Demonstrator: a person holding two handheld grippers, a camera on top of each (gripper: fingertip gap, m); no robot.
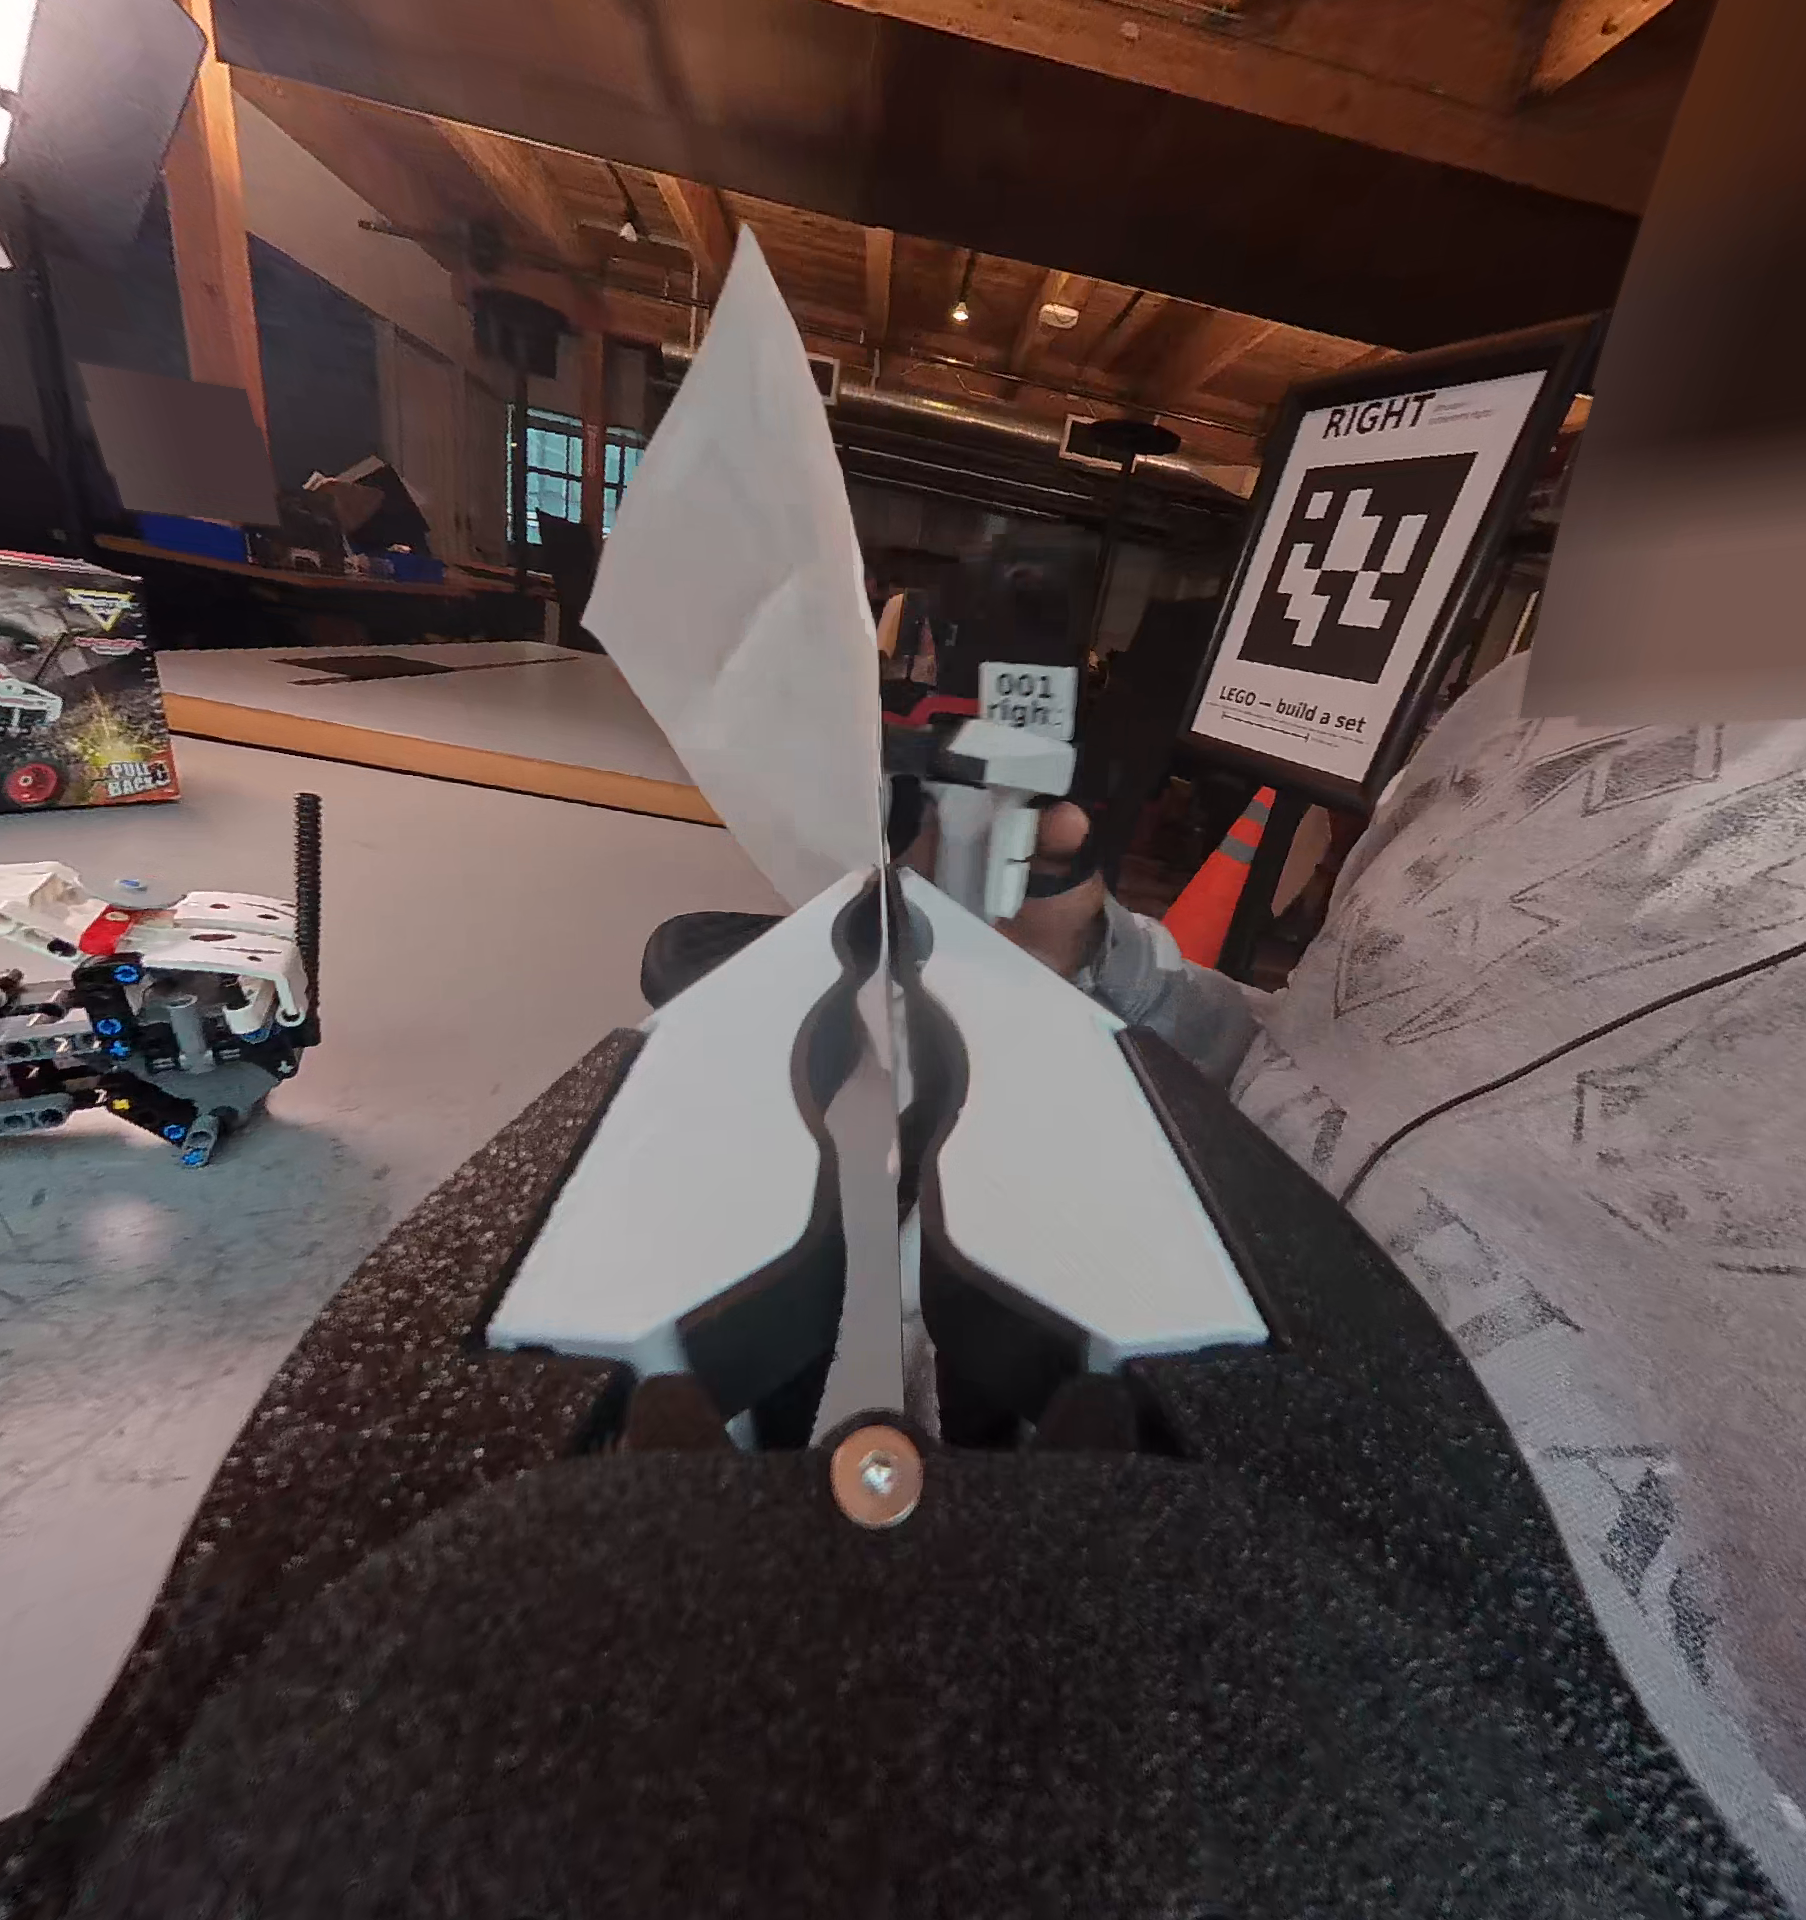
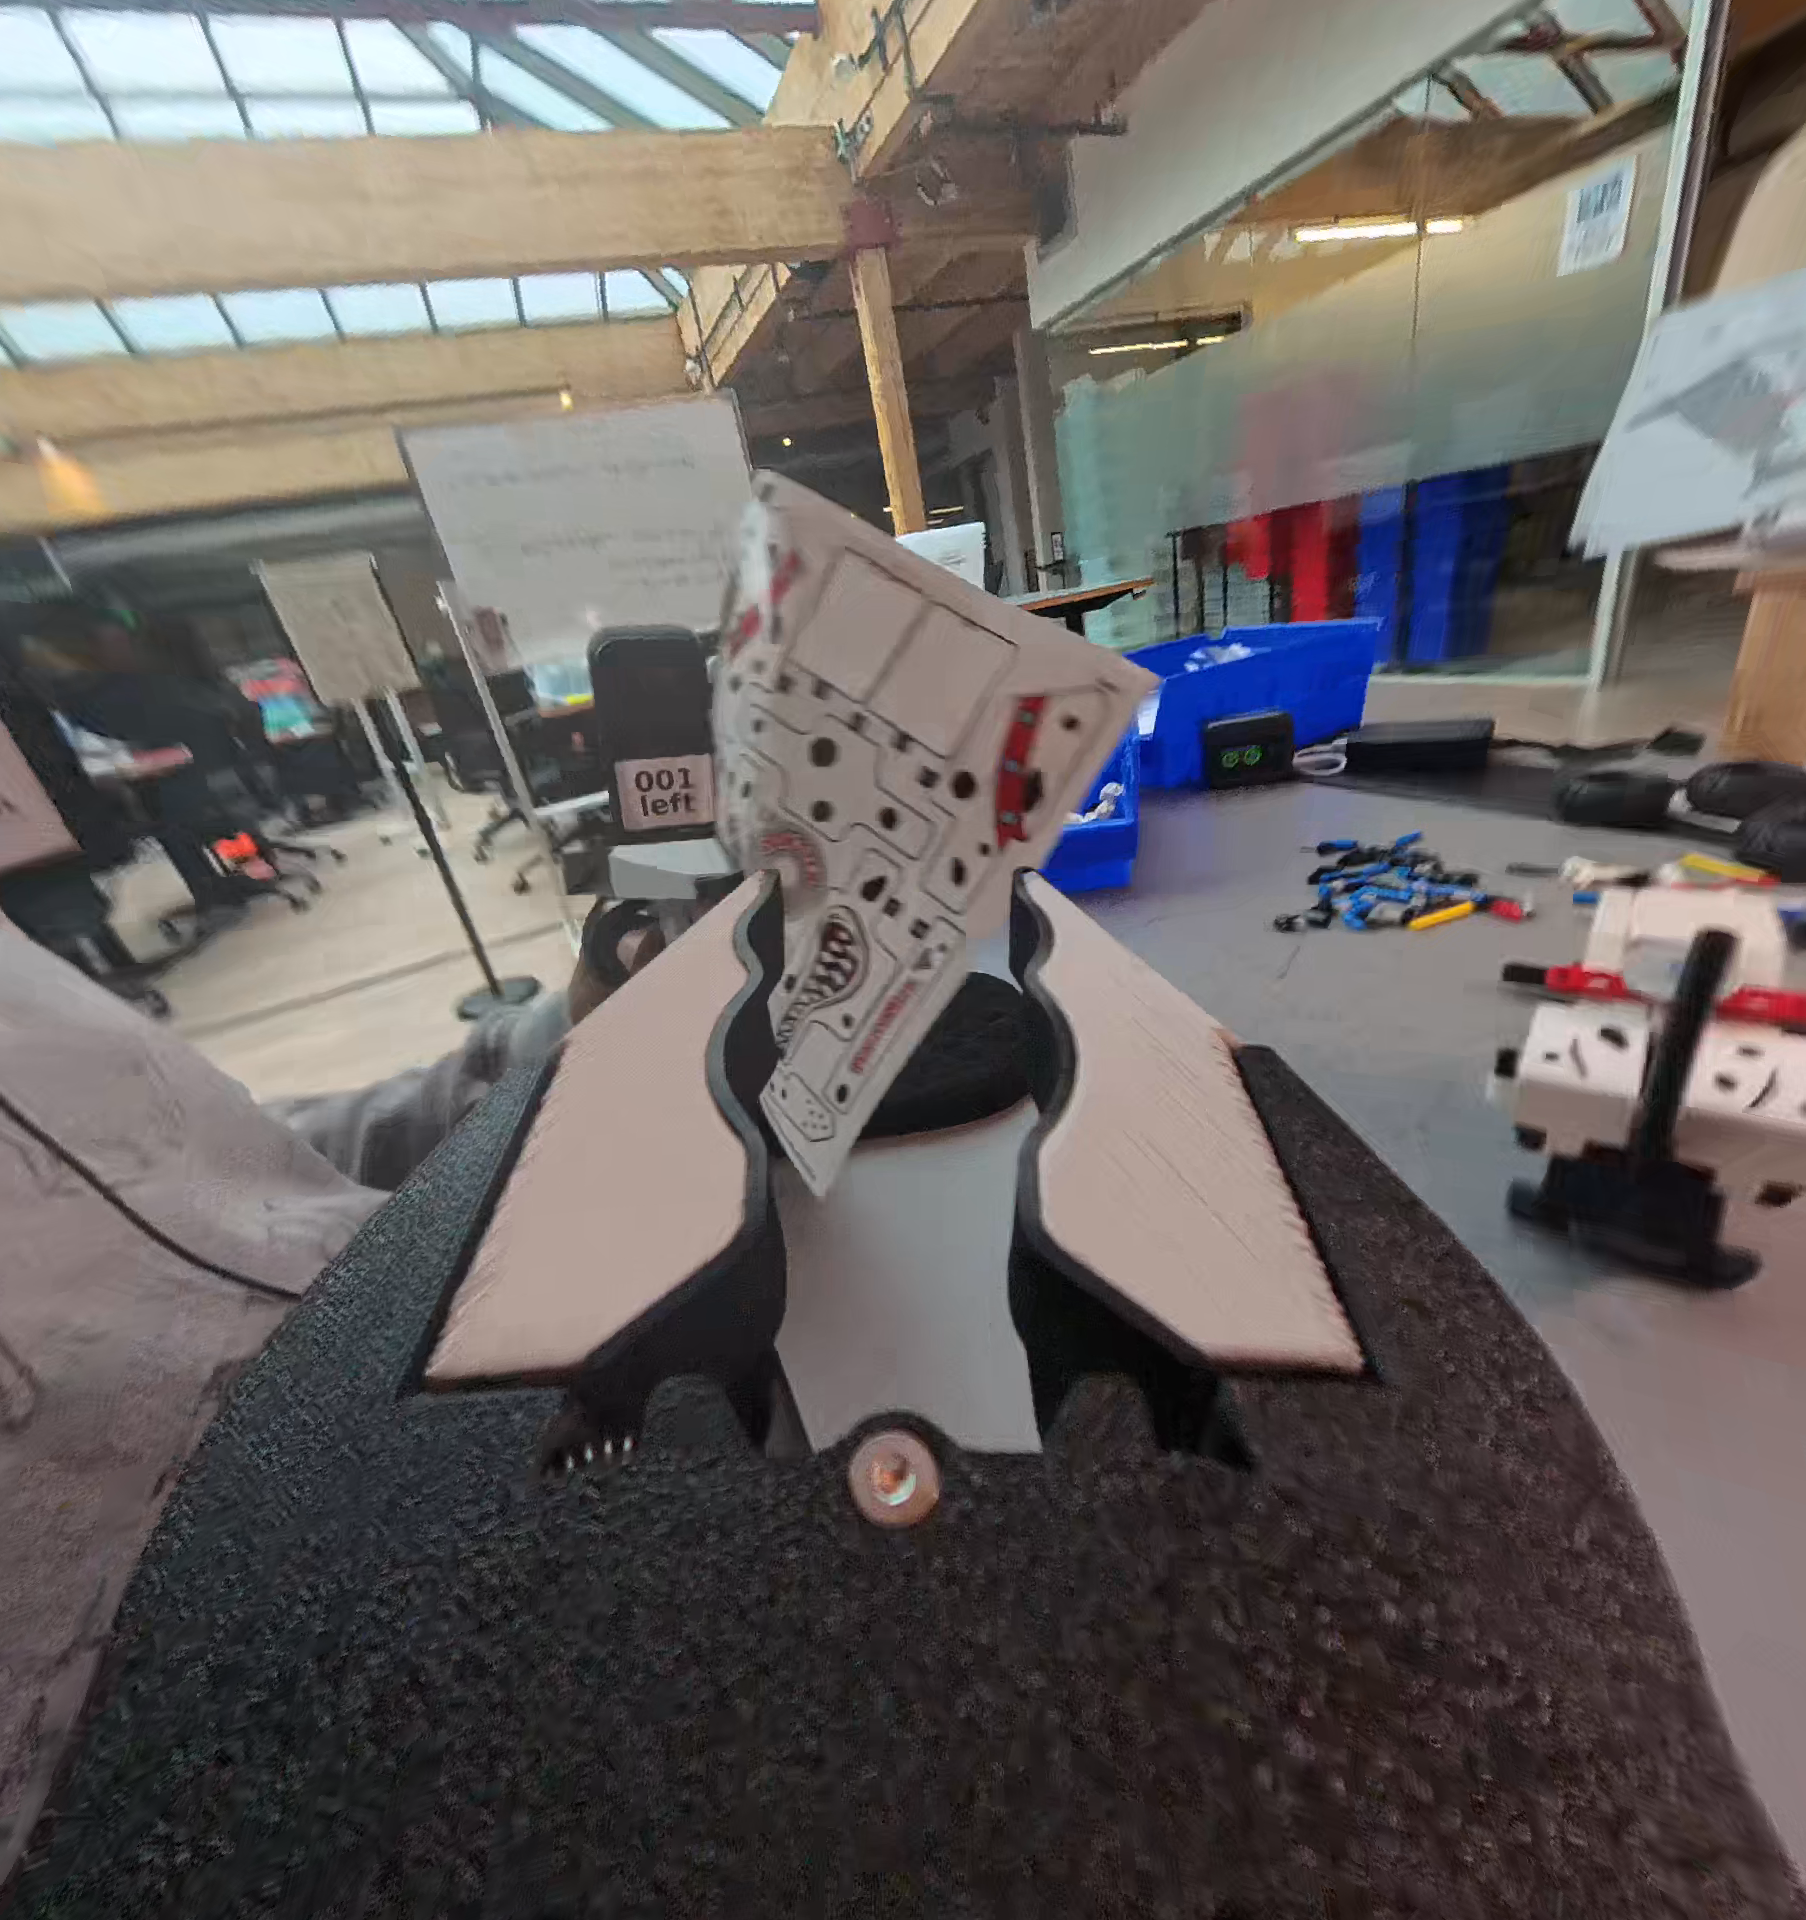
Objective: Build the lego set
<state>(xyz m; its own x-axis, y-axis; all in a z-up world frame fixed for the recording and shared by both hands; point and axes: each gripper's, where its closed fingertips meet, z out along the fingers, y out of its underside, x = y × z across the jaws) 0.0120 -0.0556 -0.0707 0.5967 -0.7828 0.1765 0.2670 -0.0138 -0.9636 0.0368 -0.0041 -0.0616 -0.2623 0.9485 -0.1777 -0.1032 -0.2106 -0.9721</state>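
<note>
Left gripper (image 1: 886, 883) pinching white printed sticker sheet (image 1: 748, 582) upright; right gripper (image 2: 894, 894) spread wide, apparently not touching sheet; half-built white lego truck (image 1: 120, 997) far left on grey table (image 1: 483, 935)

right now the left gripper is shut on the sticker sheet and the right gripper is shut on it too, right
Not quite: the right gripper is open, its fingers apart around the sticker sheet, as the right wrist view shows. The left gripper is shut on it.

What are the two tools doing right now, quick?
Left tool: closed, pinching the sticker sheet.
Right tool: open, with the sticker sheet between its fingers, not gripped.
</note>
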